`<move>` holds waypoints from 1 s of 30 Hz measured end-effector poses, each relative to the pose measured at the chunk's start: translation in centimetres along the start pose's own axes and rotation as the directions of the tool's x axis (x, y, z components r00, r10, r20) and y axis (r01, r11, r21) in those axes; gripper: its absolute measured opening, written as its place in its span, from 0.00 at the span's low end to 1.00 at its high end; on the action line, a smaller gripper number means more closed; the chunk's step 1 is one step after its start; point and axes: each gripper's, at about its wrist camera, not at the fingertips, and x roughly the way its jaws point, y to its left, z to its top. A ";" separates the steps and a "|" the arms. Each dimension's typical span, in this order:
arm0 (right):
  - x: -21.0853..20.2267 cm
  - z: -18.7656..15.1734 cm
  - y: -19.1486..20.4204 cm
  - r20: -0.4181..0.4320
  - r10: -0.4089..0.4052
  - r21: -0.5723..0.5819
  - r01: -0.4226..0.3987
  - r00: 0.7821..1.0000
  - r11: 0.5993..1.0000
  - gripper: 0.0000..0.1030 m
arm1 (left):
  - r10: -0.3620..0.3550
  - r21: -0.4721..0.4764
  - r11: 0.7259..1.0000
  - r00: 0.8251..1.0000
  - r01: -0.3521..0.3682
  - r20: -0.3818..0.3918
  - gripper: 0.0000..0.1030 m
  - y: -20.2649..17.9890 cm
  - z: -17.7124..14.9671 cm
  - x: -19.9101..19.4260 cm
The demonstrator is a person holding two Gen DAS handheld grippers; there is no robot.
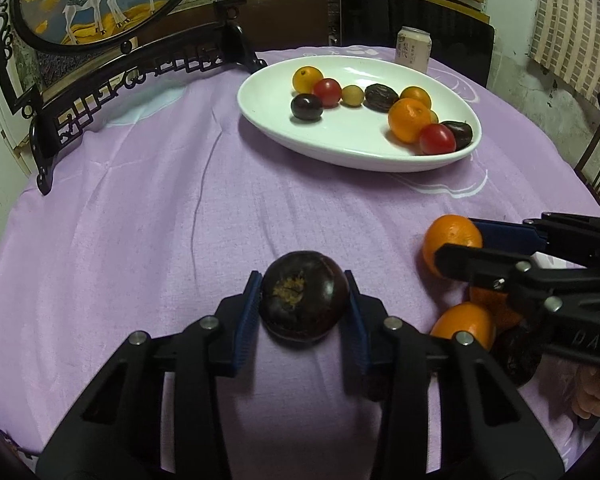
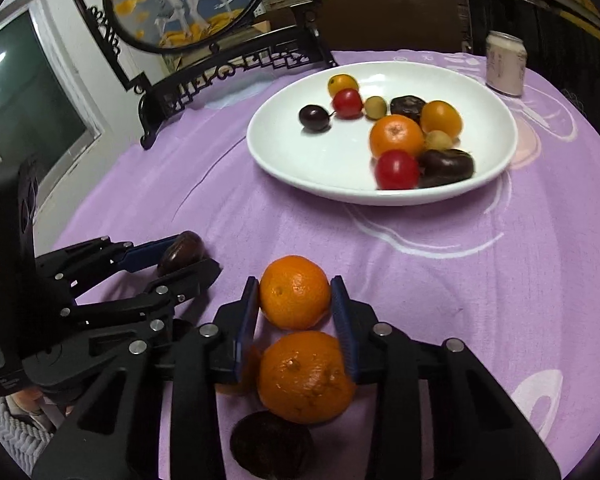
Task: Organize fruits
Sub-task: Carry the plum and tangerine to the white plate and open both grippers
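My left claw [image 1: 304, 300] grips a dark purple fruit [image 1: 303, 295] low over the desk [image 1: 160, 200]. My right claw [image 2: 295, 300] clamps an orange [image 2: 295, 291] between its pads; the white plate [image 2: 284, 152] lies well ahead.

Drink can [image 1: 414, 49] and framed deer screen [image 1: 96, 0] on purple tablecloth [image 1: 140, 220]

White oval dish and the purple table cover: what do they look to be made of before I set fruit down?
White oval dish: probably glazed ceramic, though hard plastic is possible; it is smooth and glossy, with soft highlights along the rim. Purple table cover: woven cloth with a matte finish, showing creases and a fine weave, so it looks soft rather than slick.
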 end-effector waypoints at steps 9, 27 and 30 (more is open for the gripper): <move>-2.9 0.4 -1.8 0.067 0.050 0.051 -0.054 0.996 0.997 0.35 | -0.002 -0.018 1.000 1.000 0.002 0.028 0.39 0.4 0.4 -0.8; -6.6 -2.1 -2.1 0.132 0.026 0.059 -0.034 0.991 0.998 0.35 | 0.049 -0.045 0.998 0.991 -0.044 0.122 0.39 -0.5 -0.1 -4.3; -7.1 -2.5 -1.9 0.141 0.023 0.057 -0.032 0.990 0.998 0.35 | 0.063 -0.046 0.997 0.987 -0.057 0.145 0.39 -0.6 -0.5 -5.3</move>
